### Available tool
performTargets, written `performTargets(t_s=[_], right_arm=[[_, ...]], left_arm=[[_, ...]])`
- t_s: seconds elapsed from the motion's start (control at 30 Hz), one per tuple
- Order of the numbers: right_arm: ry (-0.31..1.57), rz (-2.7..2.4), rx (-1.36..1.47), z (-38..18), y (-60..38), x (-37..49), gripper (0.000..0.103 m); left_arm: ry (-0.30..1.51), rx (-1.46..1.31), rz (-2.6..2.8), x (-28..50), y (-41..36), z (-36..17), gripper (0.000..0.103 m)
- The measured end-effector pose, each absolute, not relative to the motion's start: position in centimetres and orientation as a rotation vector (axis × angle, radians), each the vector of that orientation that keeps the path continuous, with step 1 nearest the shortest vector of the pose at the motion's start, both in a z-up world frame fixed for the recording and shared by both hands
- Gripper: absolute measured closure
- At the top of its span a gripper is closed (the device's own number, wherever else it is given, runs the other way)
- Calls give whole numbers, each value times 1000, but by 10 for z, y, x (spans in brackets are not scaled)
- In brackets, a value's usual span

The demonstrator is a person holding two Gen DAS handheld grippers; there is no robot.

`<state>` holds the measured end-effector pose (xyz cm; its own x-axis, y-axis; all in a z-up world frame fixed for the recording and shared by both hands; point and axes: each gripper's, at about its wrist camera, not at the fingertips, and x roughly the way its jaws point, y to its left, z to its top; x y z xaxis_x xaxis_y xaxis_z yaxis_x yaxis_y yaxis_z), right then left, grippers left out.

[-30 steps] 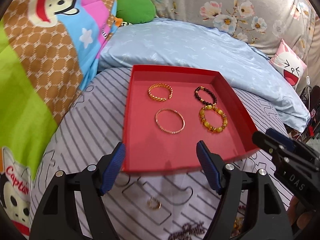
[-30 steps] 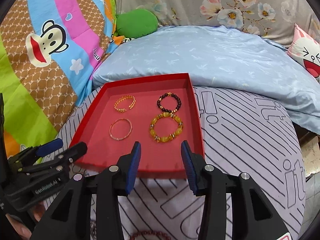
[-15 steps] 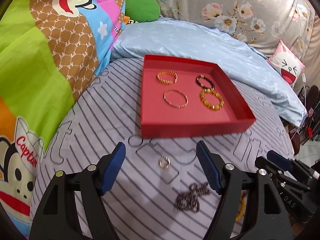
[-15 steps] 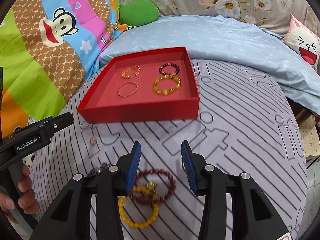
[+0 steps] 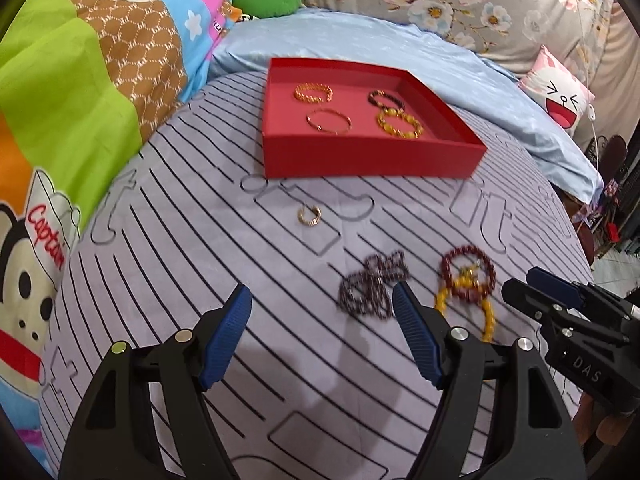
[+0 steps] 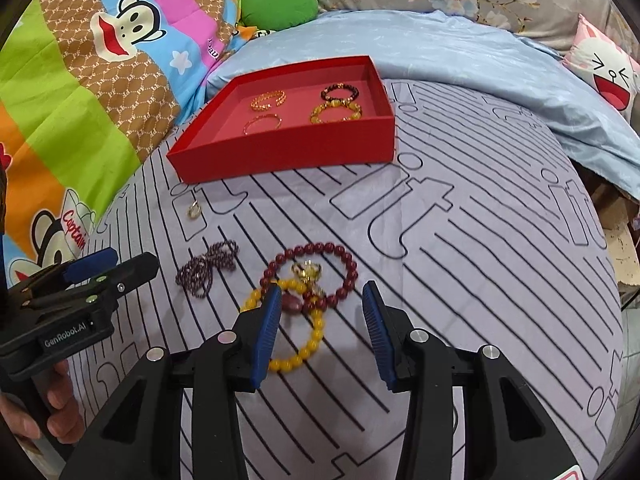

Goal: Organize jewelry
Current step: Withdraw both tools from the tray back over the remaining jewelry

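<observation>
A red tray (image 5: 372, 158) (image 6: 280, 156) holds several bracelets: two gold bangles, a dark bead one and a yellow bead one (image 5: 399, 124). On the striped bed cover lie a small gold ring (image 5: 309, 215) (image 6: 194, 210), a dark purple bead chain (image 5: 372, 286) (image 6: 206, 266), a dark red bead bracelet (image 6: 310, 276) (image 5: 468, 274) and a yellow bead bracelet (image 6: 298, 354) (image 5: 486, 320). My left gripper (image 5: 322, 334) is open and empty, near the chain. My right gripper (image 6: 320, 326) is open and empty over the red and yellow bracelets.
A light blue pillow (image 5: 360, 40) lies behind the tray. A bright cartoon blanket (image 5: 80, 80) fills the left. A cat cushion (image 5: 560, 100) sits at the right, past the bed's edge.
Both grippers have drawn back from the tray toward me. The loose ring, chain and two bracelets have come into view.
</observation>
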<state>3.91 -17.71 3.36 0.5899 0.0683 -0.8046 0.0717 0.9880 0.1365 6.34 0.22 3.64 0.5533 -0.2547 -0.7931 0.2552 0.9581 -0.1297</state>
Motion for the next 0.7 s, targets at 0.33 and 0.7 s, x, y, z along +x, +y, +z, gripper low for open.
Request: performTargets(t_s=[0.33, 0.7], right_arm=[[956, -6, 165, 26, -176, 30, 61], [964, -9, 172, 24, -178, 30, 61]], left_arm=[[955, 21, -328, 57, -13, 24, 40], [1002, 29, -316, 67, -22, 4, 59]])
